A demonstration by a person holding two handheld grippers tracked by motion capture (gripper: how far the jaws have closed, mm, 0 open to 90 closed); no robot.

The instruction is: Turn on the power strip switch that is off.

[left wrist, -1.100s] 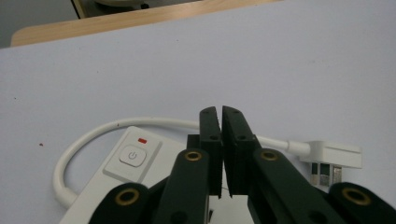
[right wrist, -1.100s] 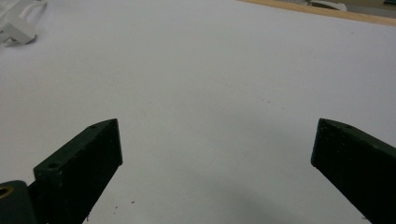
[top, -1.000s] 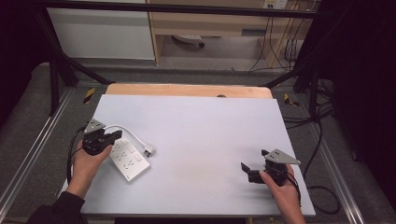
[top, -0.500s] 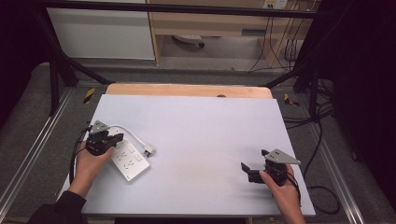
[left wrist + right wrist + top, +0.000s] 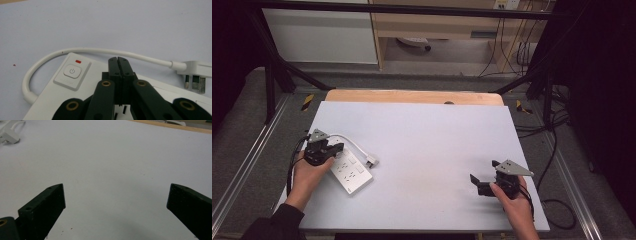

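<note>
White power strip [image 5: 349, 171] under left gripper [image 5: 117, 59] (jaws pressed together); right gripper [image 5: 482, 186] spread wide.

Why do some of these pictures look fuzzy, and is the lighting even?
Left gripper view: the closed jaws up close are soft, while the power strip and plug are sharper. Right gripper view: the open jaws blur and cast a faint shadow. High view: the table is evenly lit, with dark surroundings.
</note>
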